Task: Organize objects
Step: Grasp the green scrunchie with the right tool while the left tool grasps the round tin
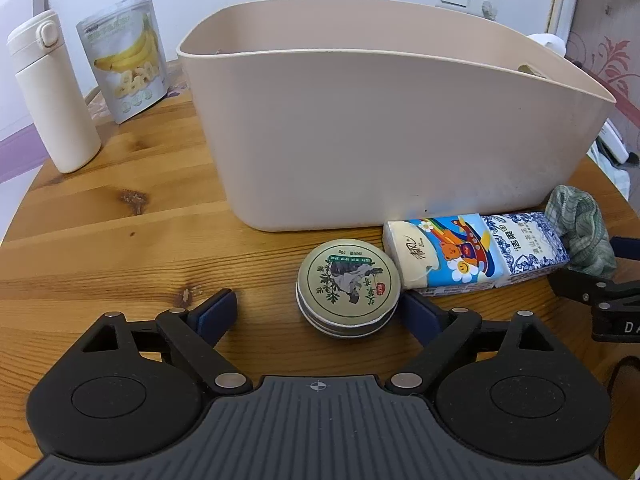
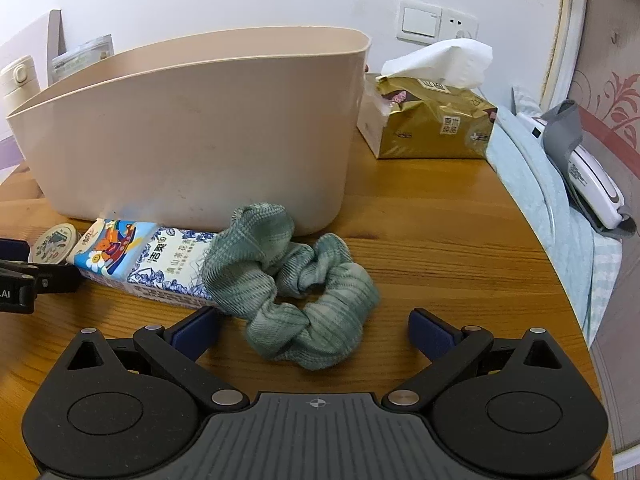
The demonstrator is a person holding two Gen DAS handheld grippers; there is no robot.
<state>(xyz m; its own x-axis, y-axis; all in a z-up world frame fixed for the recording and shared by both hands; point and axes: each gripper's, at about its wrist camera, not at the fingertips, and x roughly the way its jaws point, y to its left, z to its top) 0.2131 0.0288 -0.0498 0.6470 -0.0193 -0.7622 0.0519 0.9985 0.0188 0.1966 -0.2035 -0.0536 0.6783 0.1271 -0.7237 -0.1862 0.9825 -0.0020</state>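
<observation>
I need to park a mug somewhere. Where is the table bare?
Bare wood lies left of the round tin, between the bottle and the bin, and right of the scrunchie below the gold tissue pack. The bin's front is crowded.

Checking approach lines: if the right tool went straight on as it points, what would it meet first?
Most likely the green scrunchie, lying between the open right tool fingers; behind it stands the beige bin.
</observation>
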